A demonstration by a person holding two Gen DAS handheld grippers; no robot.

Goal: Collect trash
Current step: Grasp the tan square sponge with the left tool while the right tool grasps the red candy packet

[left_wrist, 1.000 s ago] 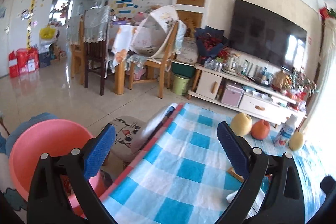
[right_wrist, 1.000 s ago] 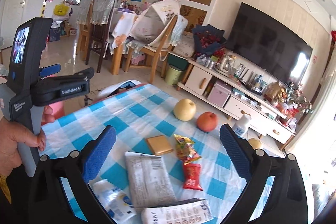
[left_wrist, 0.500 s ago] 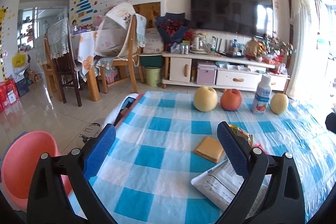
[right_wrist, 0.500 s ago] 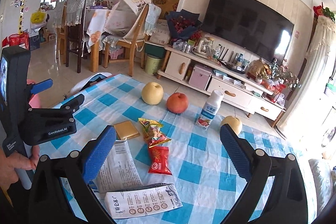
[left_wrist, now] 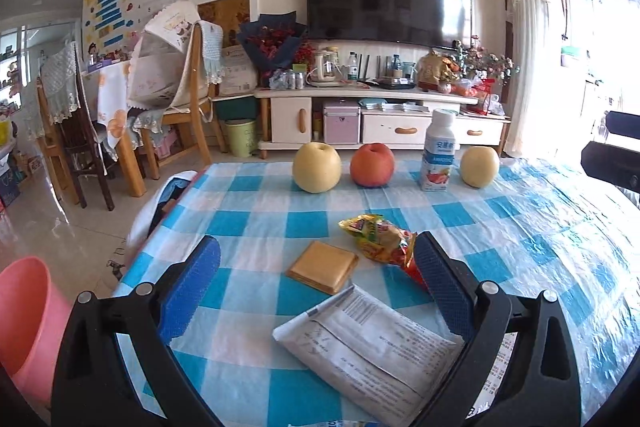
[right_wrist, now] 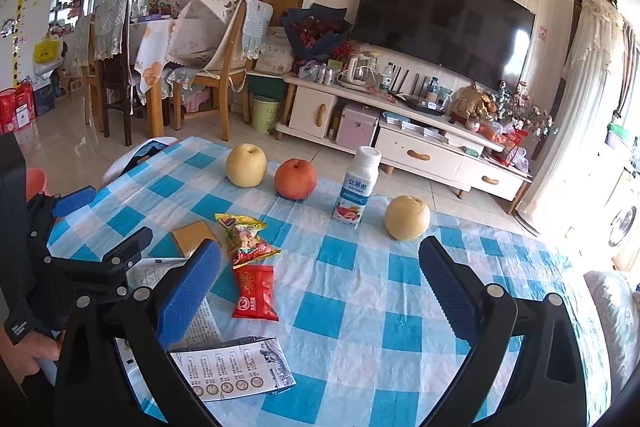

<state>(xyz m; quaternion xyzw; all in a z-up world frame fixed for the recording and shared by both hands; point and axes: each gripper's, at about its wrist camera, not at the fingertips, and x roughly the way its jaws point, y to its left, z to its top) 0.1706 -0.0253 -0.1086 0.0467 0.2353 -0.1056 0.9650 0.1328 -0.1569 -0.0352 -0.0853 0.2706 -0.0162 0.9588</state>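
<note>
Tongs both gaping wide, gripping nothing: left gripper (left_wrist: 316, 279) hanging over white wrapper (left_wrist: 360, 343), right gripper (right_wrist: 320, 275) over checked table (right_wrist: 400, 267).

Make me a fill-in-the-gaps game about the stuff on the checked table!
1. The fruit between the yellow pear and the yogurt bottle is a red ____.
2. The tablecloth has white and ____ squares.
3. Both grippers, left and right, have their jaws ____.

Missing words: apple; blue; open
</note>
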